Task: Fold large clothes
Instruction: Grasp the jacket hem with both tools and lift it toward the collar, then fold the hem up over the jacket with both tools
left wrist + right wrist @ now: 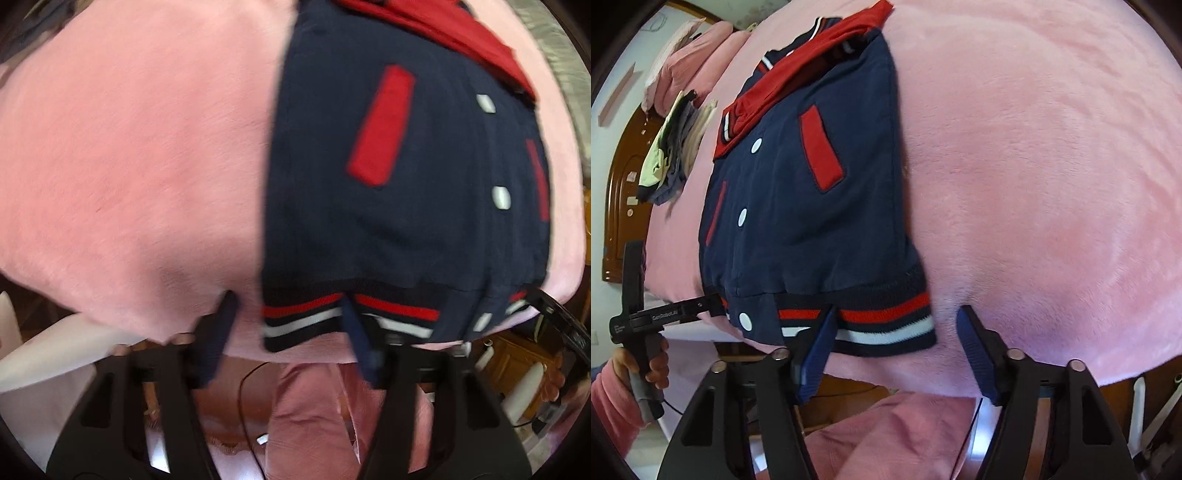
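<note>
A navy varsity jacket (402, 206) with red pocket trims, white snaps and red sleeves folded across its top lies flat on a pink plush bed cover (129, 166); it also shows in the right wrist view (812, 199). Its striped hem faces me at the bed's near edge. My left gripper (291, 317) is open, straddling one hem corner, one finger over the stripes. My right gripper (897, 325) is open, straddling the other hem corner (886, 325). The left gripper shows hand-held at the far hem end in the right wrist view (713, 302).
A pile of other clothes (672, 155) lies on the bed beyond the jacket, by pink pillows (690, 62) and a wooden headboard (620, 192). The bed edge drops off just under both grippers. My pink-clad legs (886, 435) are below.
</note>
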